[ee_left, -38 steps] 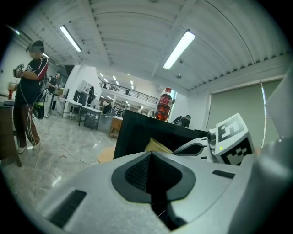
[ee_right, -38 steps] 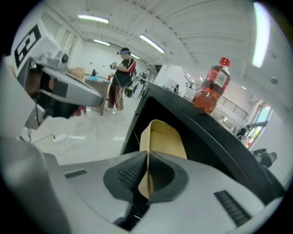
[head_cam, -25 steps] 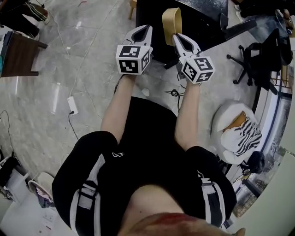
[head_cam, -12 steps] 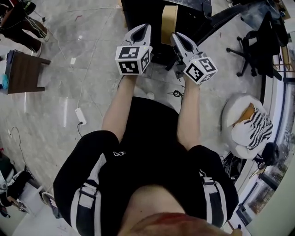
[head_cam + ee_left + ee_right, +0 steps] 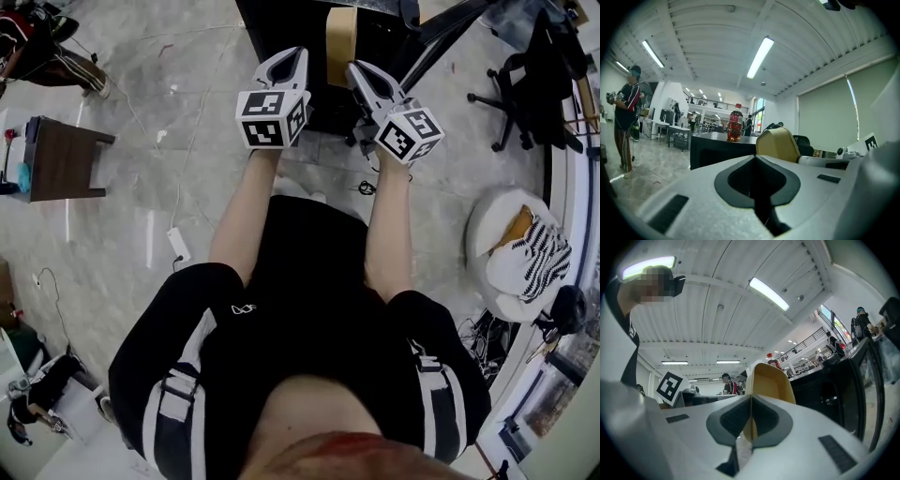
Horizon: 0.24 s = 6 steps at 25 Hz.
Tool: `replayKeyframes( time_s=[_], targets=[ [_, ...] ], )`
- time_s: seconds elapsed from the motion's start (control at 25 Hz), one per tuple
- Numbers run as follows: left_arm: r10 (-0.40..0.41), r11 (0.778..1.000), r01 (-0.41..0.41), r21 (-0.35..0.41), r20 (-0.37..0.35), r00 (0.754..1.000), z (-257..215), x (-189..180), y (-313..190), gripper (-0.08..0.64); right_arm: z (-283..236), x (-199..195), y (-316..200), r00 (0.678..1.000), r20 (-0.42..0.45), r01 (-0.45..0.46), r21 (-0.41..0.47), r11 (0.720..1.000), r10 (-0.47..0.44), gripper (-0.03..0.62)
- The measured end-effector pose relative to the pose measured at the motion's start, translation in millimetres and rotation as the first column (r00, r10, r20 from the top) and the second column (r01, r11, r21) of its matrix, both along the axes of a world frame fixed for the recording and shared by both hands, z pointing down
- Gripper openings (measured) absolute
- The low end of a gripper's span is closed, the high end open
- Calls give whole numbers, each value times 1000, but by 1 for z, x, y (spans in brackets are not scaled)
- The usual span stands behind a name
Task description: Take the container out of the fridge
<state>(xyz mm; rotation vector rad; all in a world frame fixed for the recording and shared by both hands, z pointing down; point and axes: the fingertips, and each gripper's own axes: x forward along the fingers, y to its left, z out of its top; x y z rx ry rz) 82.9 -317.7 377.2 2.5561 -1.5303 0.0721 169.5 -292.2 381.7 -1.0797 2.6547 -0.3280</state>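
No fridge or container shows in any view. In the head view my left gripper (image 5: 289,58) and right gripper (image 5: 359,70) are held side by side at arm's length, both shut and empty. They point toward a black desk (image 5: 291,28) with a tan chair back (image 5: 341,42) against it. From the left gripper view, the closed left gripper (image 5: 757,157) faces that black desk (image 5: 717,147), where a bottle of red drink (image 5: 735,123) stands, with the tan chair back (image 5: 778,144) to its right. The right gripper (image 5: 751,399) is pressed together in front of the tan chair back (image 5: 771,380).
A small brown table (image 5: 61,159) stands on the stone floor at the left, and a white power strip (image 5: 178,246) lies nearer me. A white round seat with striped cloth (image 5: 525,258) and a black office chair (image 5: 525,84) are at the right. A person (image 5: 626,117) stands far left.
Both grippers keep their pose, shut and empty. The floor items have slid down and right in the head view, and the black desk fills more of the top edge.
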Motion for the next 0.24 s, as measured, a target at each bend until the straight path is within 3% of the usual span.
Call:
replayKeyframes(
  time_s=[0.24],
  targets=[
    [0,1000,1,14,-10,1000,-4,1,3,9,-2,3,2,1000,4,2,4,1000,-2,12]
  ],
)
